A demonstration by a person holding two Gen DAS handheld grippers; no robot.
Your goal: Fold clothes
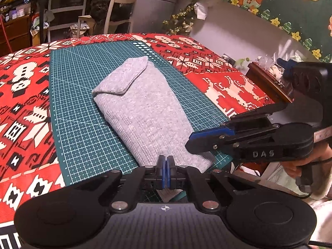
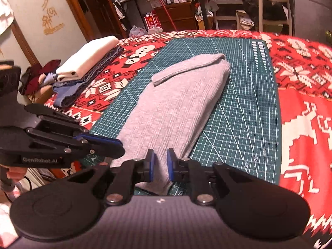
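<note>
Grey knitted garment (image 1: 143, 112), folded into a long narrow bundle, lies diagonally on a green cutting mat (image 1: 83, 112) printed with a white grid. The mat rests on a red cloth (image 1: 22, 95) patterned with white snowflakes and reindeer. At the garment's far end a flap is turned over.

The left gripper (image 1: 166, 171) sits at the garment's near end, its blue pads pressed together; whether any fabric is pinched between them cannot be told. The right gripper (image 2: 159, 166) hovers over the same near end with a narrow gap between its pads, holding nothing.

Raised letters "DAS" show on the right gripper's side in the left view; "GenRobot.AI" reads on the left gripper's side in the right view. A stack of folded clothes (image 2: 87, 62) sits at the cloth's left edge.
</note>
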